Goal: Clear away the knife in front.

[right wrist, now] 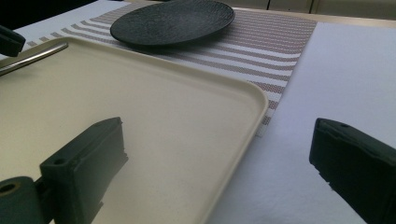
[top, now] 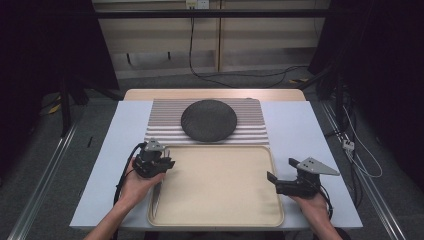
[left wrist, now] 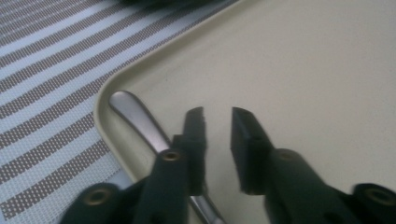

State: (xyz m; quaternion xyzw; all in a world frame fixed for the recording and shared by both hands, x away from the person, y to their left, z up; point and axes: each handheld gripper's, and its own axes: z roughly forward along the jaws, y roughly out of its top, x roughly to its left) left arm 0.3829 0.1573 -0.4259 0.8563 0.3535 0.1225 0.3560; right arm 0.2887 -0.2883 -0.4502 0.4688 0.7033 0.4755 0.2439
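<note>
A cream tray [top: 225,212] lies at the front middle of the white table. A metal utensil [top: 156,194] rests inside it along the left rim, its handle [left wrist: 133,112] ending near the far left corner. My left gripper [top: 159,161] hovers over that corner, its jaws a small gap apart with nothing between them [left wrist: 218,116]; the handle runs under the left jaw. My right gripper [top: 280,169] stands open at the tray's right rim [right wrist: 247,116], one jaw over the tray and one over the table [right wrist: 219,130].
A round black plate [top: 208,120] sits on a striped placemat [top: 160,117] just beyond the tray, also in the right gripper view [right wrist: 173,21]. Bare white table [top: 300,125] stretches to the right of the tray and placemat. Cables trail on the floor behind.
</note>
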